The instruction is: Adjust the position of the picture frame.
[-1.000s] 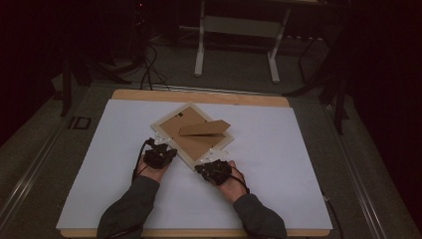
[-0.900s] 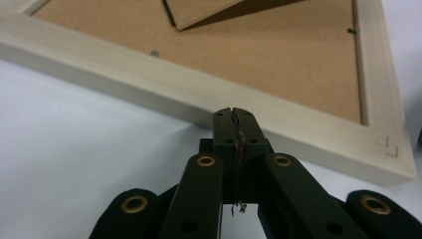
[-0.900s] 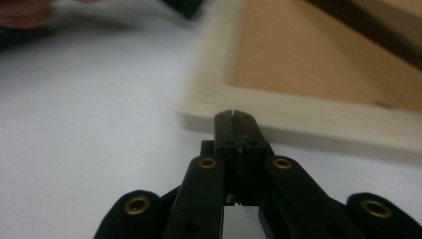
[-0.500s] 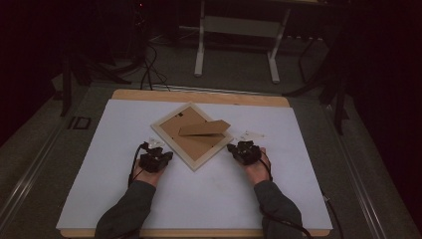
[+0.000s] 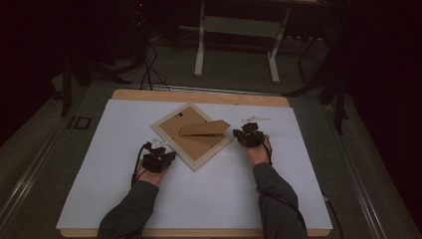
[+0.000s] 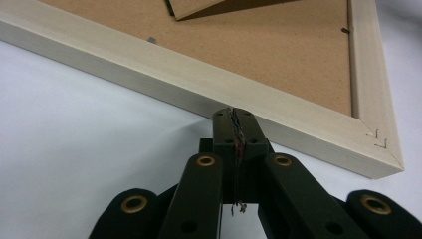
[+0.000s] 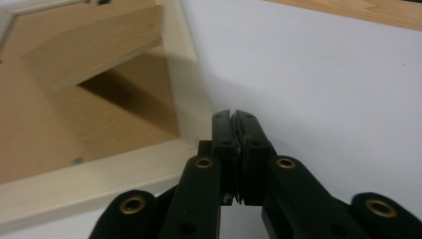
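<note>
While both sets of jaws stand pressed together on nothing, the left gripper (image 5: 158, 160) noses up to the near-left rail of the picture frame (image 5: 191, 133), and the right gripper (image 5: 249, 135) sits just beside its right-hand corner. That frame lies face down, turned like a diamond, around the middle of the desk (image 5: 99, 199) toward the far edge, its fold-out stand (image 5: 204, 128) propped up from the brown backing. It looks light and stiff, though any glass underneath would be fragile. My judgement: grip the pale wooden rails near opposite corners, not the thin stand, which would likely flex.
</note>
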